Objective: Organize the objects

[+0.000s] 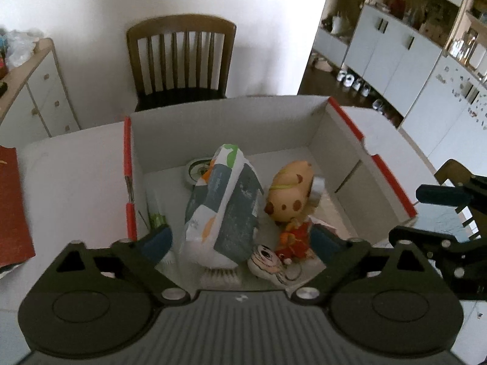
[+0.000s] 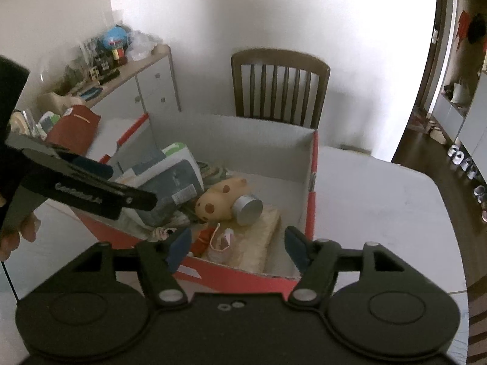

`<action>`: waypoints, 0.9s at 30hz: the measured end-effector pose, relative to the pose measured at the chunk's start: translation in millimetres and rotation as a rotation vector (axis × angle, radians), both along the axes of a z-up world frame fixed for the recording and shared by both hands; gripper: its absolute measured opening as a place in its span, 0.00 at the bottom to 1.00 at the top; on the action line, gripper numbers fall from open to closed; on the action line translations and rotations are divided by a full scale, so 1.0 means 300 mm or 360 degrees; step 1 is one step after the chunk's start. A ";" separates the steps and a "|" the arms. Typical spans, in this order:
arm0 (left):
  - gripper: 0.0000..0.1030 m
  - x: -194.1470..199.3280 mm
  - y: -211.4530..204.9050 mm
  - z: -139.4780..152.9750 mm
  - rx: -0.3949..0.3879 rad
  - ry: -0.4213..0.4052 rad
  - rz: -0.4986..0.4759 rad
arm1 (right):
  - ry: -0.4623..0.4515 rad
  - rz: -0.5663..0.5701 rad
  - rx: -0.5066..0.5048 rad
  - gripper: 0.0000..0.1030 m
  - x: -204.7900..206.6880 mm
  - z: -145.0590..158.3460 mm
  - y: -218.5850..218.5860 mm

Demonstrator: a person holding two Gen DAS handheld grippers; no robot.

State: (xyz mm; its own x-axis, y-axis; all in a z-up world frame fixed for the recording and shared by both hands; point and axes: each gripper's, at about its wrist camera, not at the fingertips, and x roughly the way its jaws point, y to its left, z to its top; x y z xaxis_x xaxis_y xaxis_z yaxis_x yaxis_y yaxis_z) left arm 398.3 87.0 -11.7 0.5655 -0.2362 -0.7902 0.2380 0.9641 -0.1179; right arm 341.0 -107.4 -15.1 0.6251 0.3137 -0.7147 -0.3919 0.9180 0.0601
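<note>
One red-edged cardboard box [image 1: 341, 140] sits on the white table [image 1: 70, 176], toward its far edge by the single wooden chair [image 1: 182, 57]. Inside it lie one printed packet [image 1: 223, 210] whose label is too blurred to read, one spotted plush toy [image 1: 290, 193] and one silver tin [image 2: 248, 210]. The left gripper [image 1: 240, 241] spreads wide around the packet; the right gripper [image 2: 239, 248] gapes wide, empty, above the box's near edge.

**Left gripper spread over the box**

The left gripper [image 1: 243, 243] hangs with fingers [image 1: 156, 241] wide apart above a white cardboard box with red edges [image 1: 347, 152] on the white counter [image 1: 76, 188]. Inside, a grey-white plastic packet [image 1: 225, 206] stands beside a tan spotted plush toy [image 1: 292, 194].
</note>
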 end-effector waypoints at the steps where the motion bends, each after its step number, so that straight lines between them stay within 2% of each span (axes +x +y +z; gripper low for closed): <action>1: 0.97 -0.018 0.000 0.010 -0.0003 -0.0018 -0.0001 | -0.0008 -0.0003 0.0010 0.73 -0.009 0.010 -0.004; 9: 0.97 -0.163 0.000 0.088 -0.0046 -0.0150 0.0049 | -0.0074 0.0024 0.0078 0.81 -0.092 0.071 -0.032; 11: 1.00 -0.201 0.005 0.106 -0.0059 -0.0189 0.0067 | -0.0093 0.0033 0.0101 0.84 -0.114 0.088 -0.039; 13: 1.00 -0.237 0.002 0.124 -0.0044 -0.0236 0.0084 | -0.0115 0.0045 0.0123 0.91 -0.137 0.104 -0.044; 18: 1.00 -0.315 -0.007 0.163 -0.0031 -0.0308 0.0101 | -0.0187 0.0090 0.0166 0.99 -0.197 0.143 -0.053; 23: 1.00 -0.384 -0.017 0.185 -0.0025 -0.0360 0.0113 | -0.0223 0.0129 0.0180 0.99 -0.250 0.160 -0.060; 27: 1.00 -0.441 -0.035 0.191 0.0042 -0.0411 0.0133 | -0.0237 0.0141 0.0189 0.99 -0.289 0.167 -0.074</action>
State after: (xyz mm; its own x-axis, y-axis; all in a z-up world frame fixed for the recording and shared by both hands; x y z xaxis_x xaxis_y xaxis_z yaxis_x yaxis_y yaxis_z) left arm 265.8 76.4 45.5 0.7658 -0.1617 -0.6224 0.1765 0.9836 -0.0383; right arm 254.2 -129.7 35.1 0.6874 0.4489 -0.5709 -0.4836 0.8694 0.1013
